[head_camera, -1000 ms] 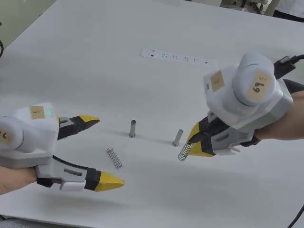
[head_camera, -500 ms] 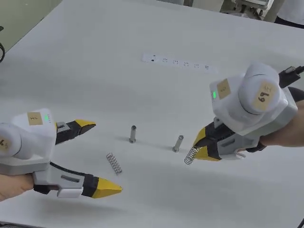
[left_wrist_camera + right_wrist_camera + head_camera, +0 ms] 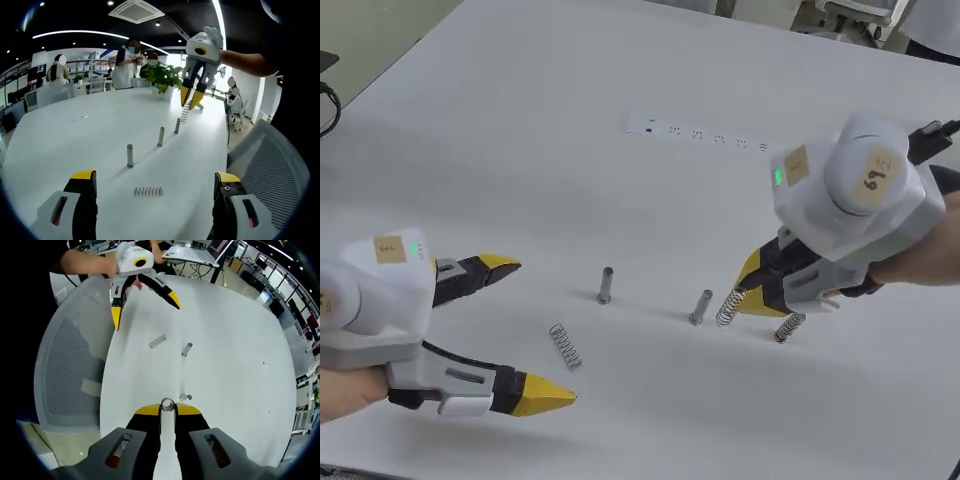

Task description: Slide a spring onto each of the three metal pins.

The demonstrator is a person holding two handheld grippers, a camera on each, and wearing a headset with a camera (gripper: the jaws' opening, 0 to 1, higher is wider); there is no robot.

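Slanting spring [image 3: 728,308], tip near pin [image 3: 701,305]

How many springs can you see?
3. A loose spring lies near the left gripper; the right gripper holds a second spring; a third spring stands beside it. Others may be hidden.

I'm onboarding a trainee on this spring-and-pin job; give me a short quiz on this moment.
1. True or false: the left gripper is shut.
2. The right gripper holds: A) a pin, B) a spring, C) nothing.
3. Where does the loose spring near the left gripper lie?
Key: 1 false, it is open; 2 B; 3 flat on the table.
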